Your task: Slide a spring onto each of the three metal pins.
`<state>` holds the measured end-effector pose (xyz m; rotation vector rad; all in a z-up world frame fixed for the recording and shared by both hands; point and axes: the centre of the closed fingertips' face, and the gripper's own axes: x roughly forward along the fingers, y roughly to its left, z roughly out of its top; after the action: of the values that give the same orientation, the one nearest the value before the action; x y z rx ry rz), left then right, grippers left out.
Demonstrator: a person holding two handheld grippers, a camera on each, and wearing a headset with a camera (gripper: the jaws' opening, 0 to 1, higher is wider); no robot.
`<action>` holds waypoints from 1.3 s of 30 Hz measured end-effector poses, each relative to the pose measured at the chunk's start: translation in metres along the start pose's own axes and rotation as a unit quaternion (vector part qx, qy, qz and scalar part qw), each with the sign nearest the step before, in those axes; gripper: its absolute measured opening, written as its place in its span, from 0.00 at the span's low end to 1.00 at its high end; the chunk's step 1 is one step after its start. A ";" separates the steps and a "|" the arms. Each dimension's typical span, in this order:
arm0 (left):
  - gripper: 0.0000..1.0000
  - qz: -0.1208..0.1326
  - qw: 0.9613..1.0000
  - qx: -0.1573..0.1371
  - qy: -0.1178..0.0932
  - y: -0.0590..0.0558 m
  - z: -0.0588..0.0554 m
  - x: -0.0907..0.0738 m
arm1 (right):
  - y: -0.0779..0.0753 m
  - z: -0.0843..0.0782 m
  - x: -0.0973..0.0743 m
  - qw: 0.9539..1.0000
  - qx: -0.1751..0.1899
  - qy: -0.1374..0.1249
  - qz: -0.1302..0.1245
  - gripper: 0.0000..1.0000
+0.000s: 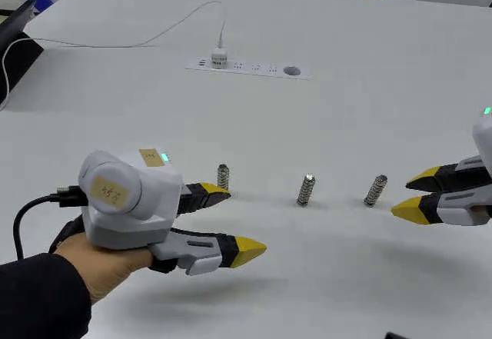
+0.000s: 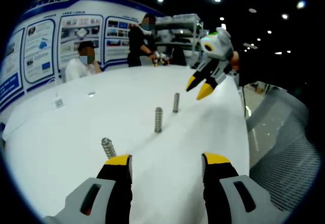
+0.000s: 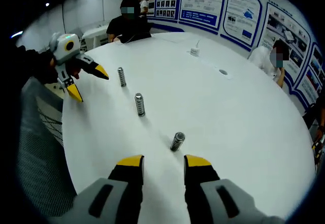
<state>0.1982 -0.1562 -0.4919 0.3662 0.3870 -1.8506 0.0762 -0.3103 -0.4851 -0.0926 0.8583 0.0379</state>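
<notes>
- All three pins look sleeved already: the left spring (image 1: 223, 176), middle spring (image 1: 306, 190) and right spring (image 1: 375, 190) stand in a row on the table (image 1: 346, 124).
- Each long axis points up off the surface; the middle and right ones lean slightly.
- Your left gripper (image 1: 234, 221) and right gripper (image 1: 411, 194) flank the row, jaws wide apart, holding nothing.
- Likely only a seating check remains; back away without nudging them.

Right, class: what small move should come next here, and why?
Probably draw both grippers back: the left spring, middle spring and right spring each already seem to sit on a pin, and the left gripper and right gripper are open, holding nothing.
</notes>
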 end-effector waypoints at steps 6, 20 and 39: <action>0.57 0.011 1.000 -0.006 -0.001 0.007 -0.004 -0.007 | 0.006 0.001 -0.003 1.000 0.006 -0.025 0.001 0.36; 0.61 0.042 0.999 -0.017 0.002 0.024 -0.015 -0.026 | 0.015 0.001 -0.005 0.998 0.003 -0.060 0.002 0.41; 0.66 0.058 0.998 -0.031 0.011 0.033 -0.031 -0.036 | 0.014 -0.010 -0.008 0.997 0.014 -0.082 -0.008 0.48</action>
<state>0.2422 -0.1219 -0.5073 0.3582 0.4286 -1.7189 0.0626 -0.2974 -0.4863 -0.0688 0.6941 0.0178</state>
